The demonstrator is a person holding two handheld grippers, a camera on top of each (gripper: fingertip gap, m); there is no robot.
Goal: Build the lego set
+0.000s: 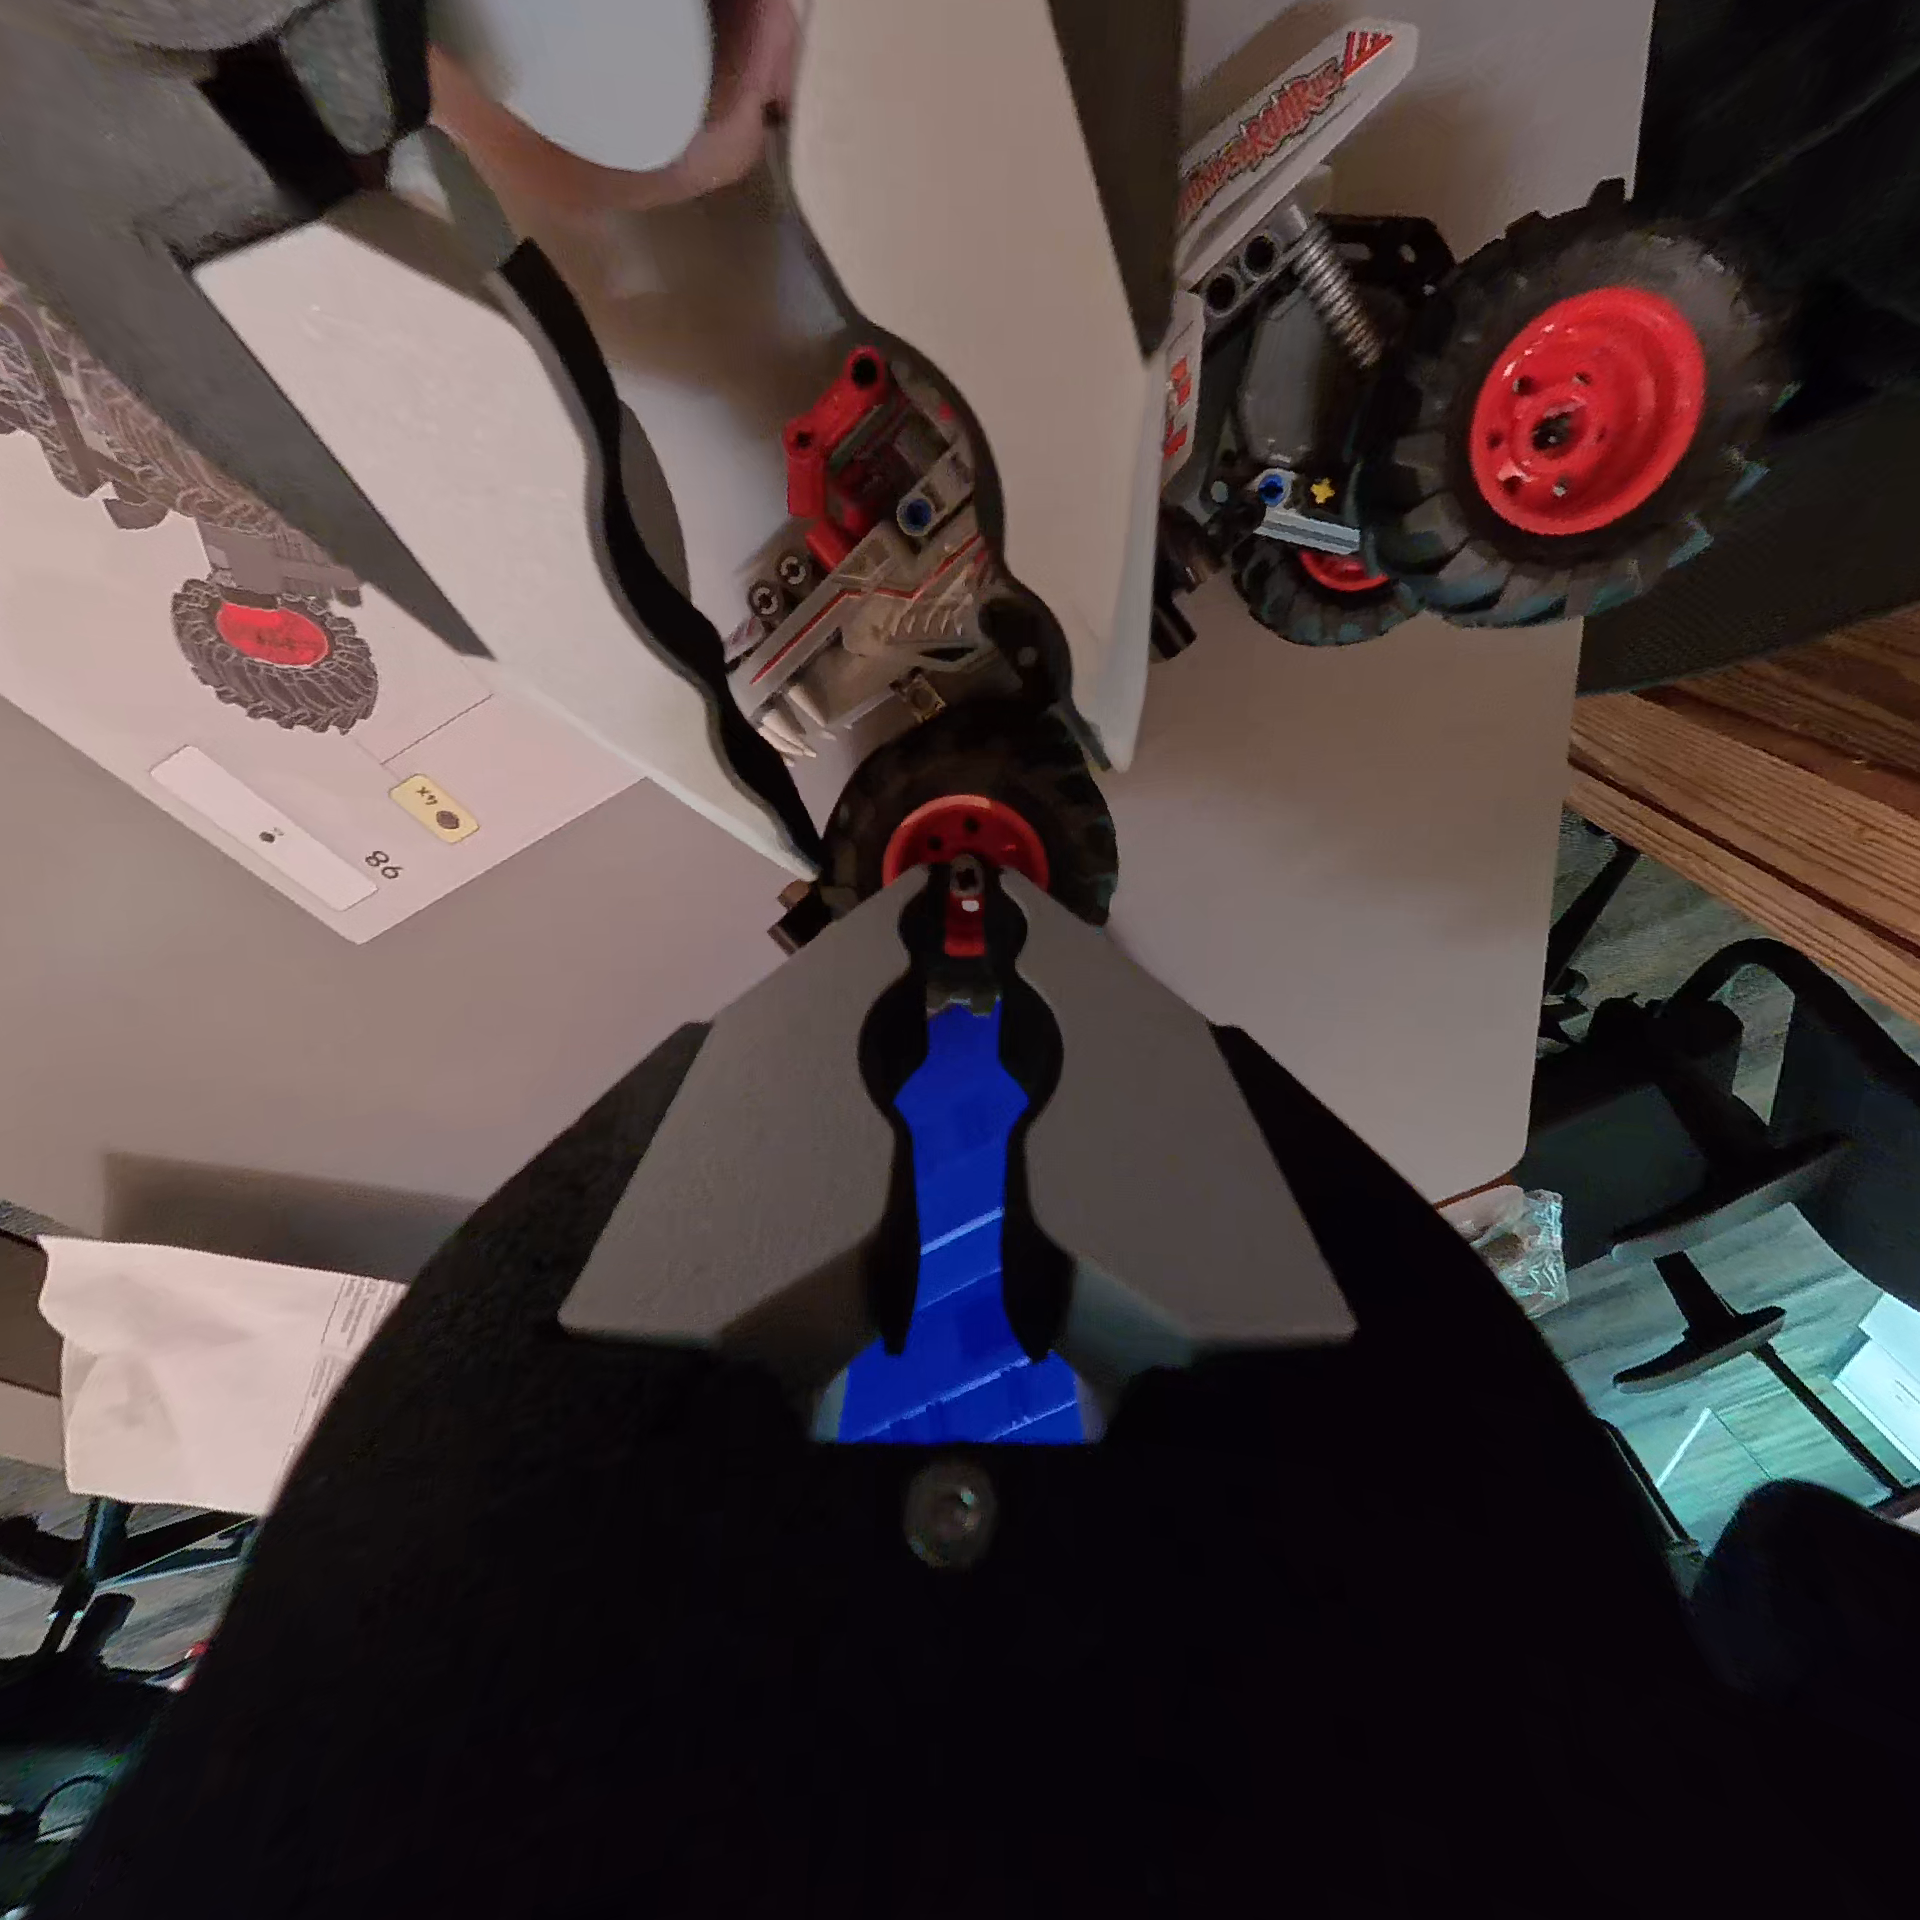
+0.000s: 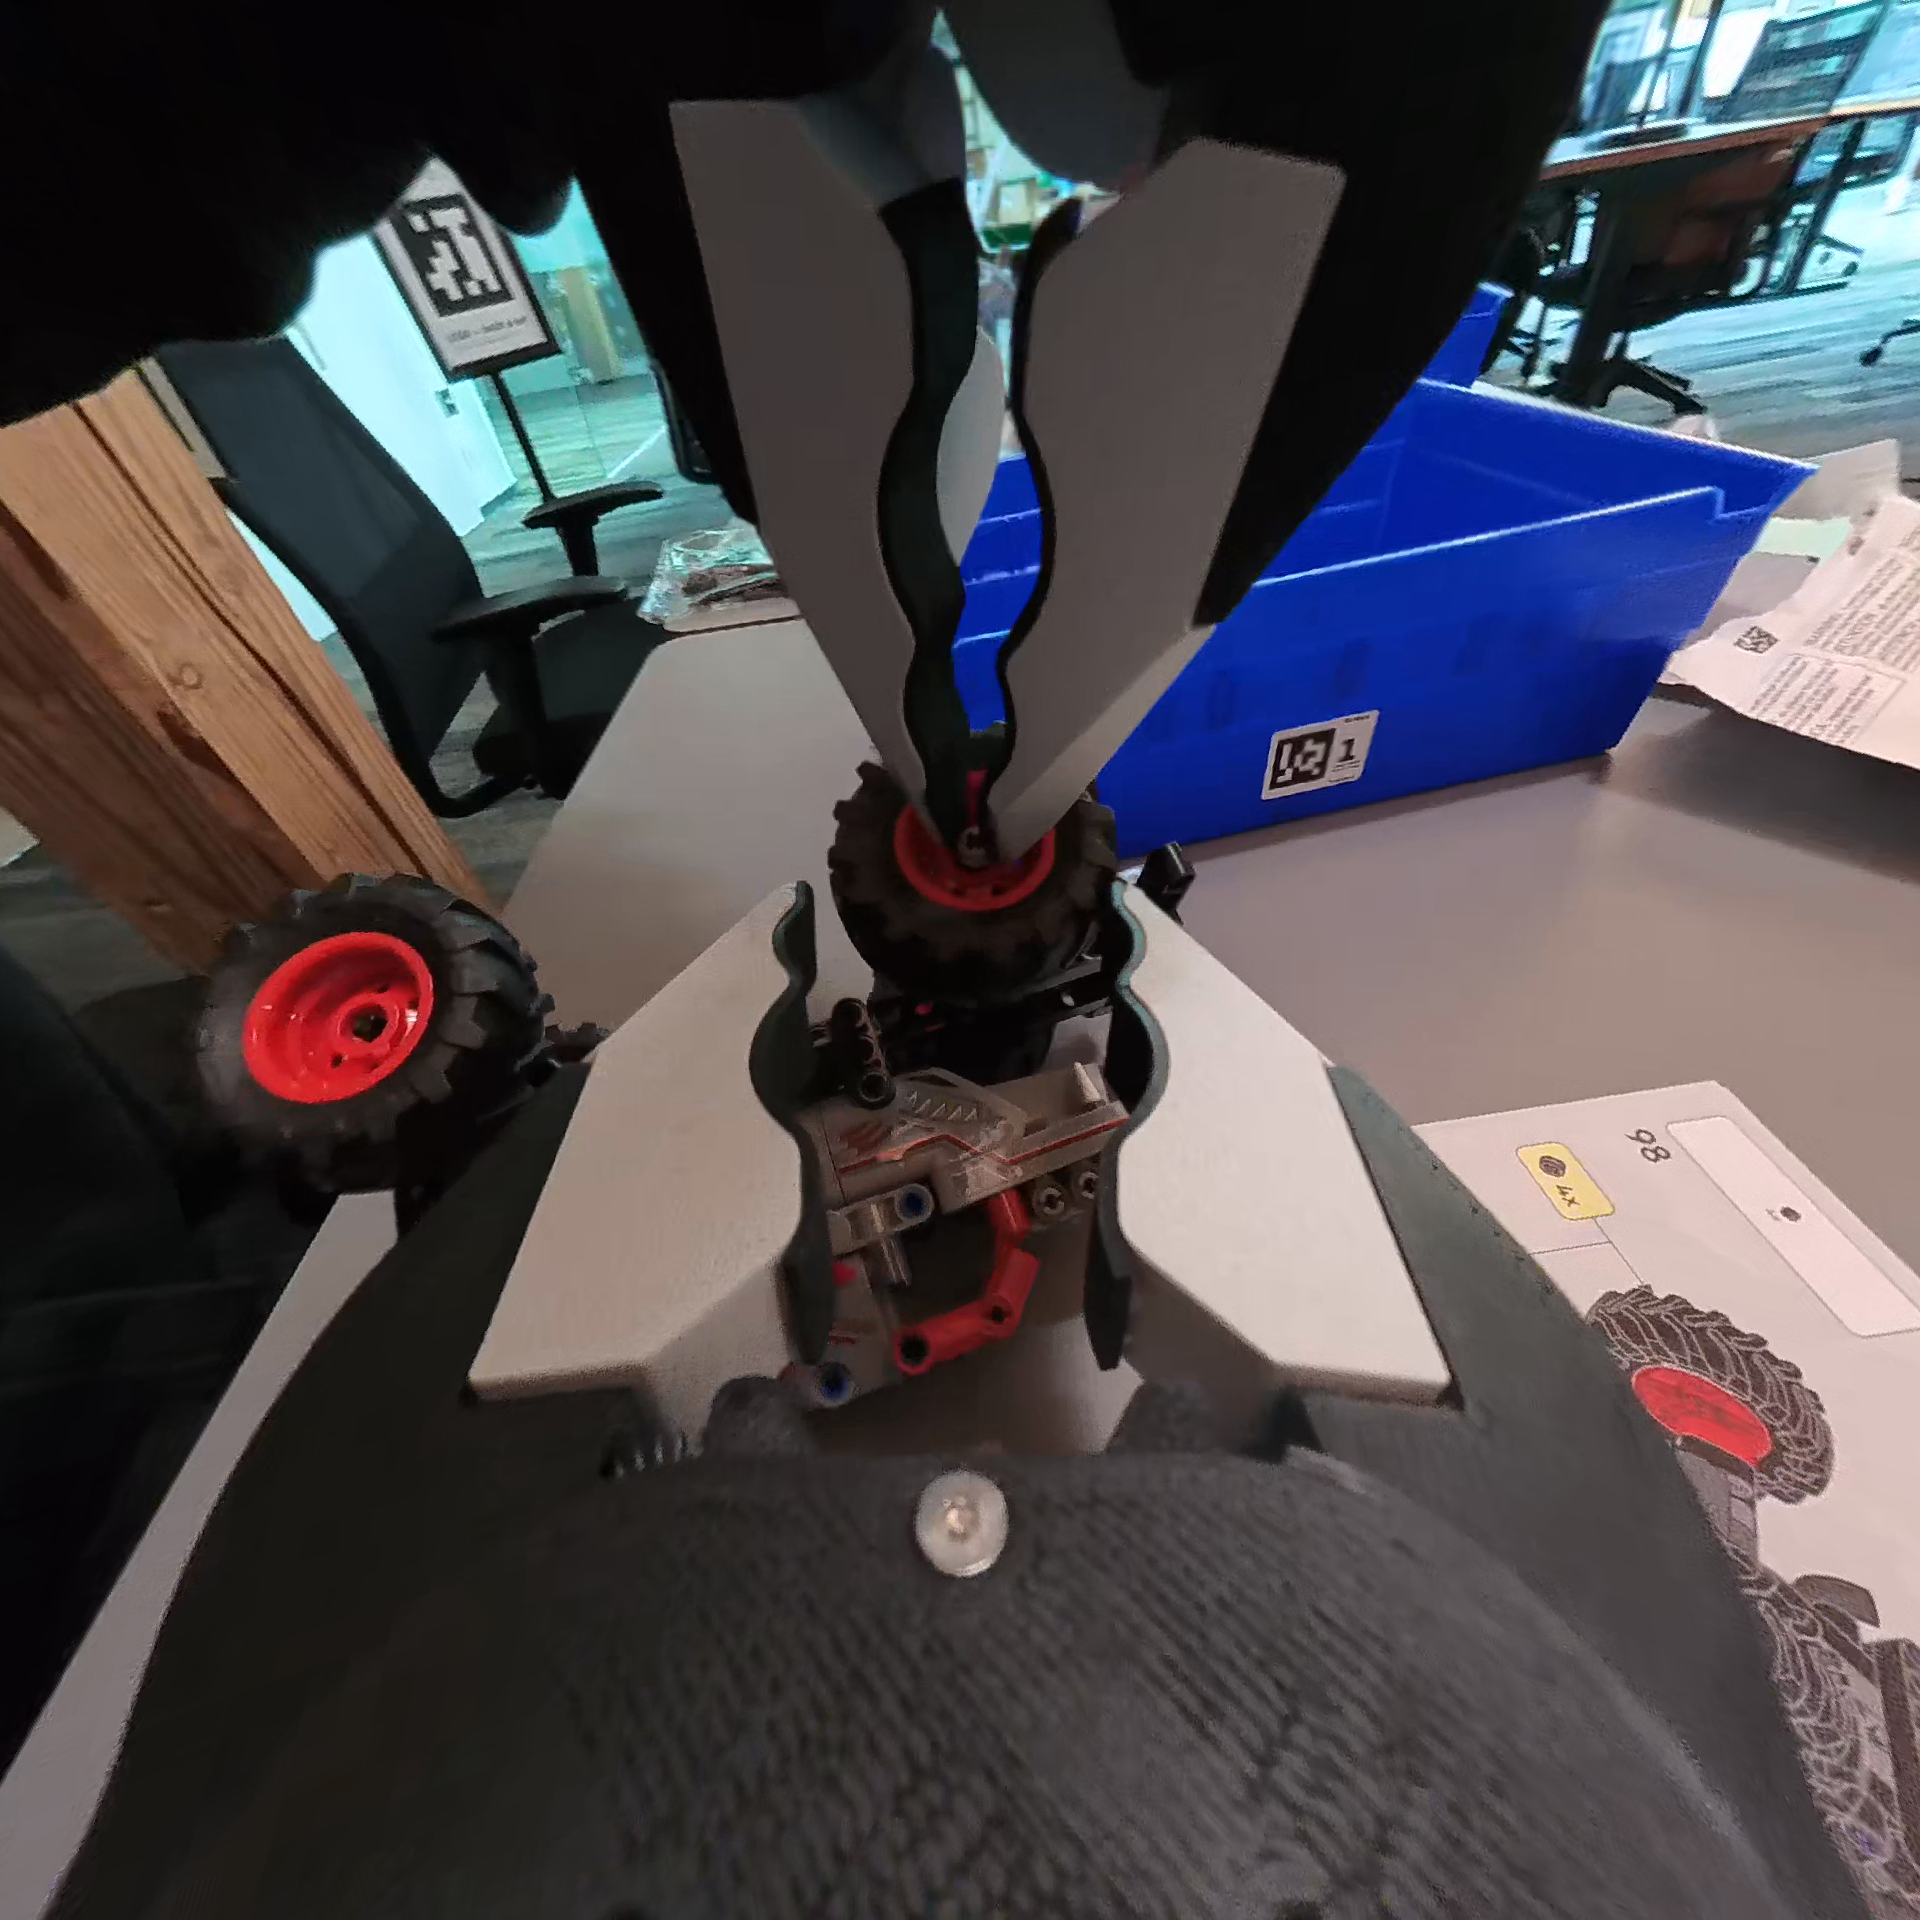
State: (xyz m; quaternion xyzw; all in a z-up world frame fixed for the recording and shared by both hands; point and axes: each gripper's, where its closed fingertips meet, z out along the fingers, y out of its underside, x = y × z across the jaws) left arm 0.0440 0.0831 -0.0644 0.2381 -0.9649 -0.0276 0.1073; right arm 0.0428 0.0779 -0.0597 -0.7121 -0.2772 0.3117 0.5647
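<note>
A grey Lego monster truck (image 2: pixel 935 1153) with black tyres and red hubs lies on the grey table. My right gripper (image 2: pixel 961 904) is shut on the truck's front body, one finger on each side. The right gripper also shows in the left wrist view (image 1: pixel 956 810), reaching in from the top. My left gripper (image 1: pixel 966 888) is shut on a small red pin (image 1: pixel 964 925). Its tip touches the red hub of the front wheel (image 1: pixel 971 831). In the right wrist view the left gripper (image 2: pixel 971 831) comes down from above onto that wheel (image 2: pixel 971 883).
A rear wheel (image 2: pixel 343 1018) hangs over the table's left edge beside a wooden post (image 2: pixel 156 644). A blue bin (image 2: pixel 1455 582) stands behind the truck. The instruction booklet (image 2: pixel 1714 1247) lies at the right and a printed sheet (image 2: pixel 1849 623) at the far right. Office chairs stand beyond the table. The grippers are tip to tip, or close to it.
</note>
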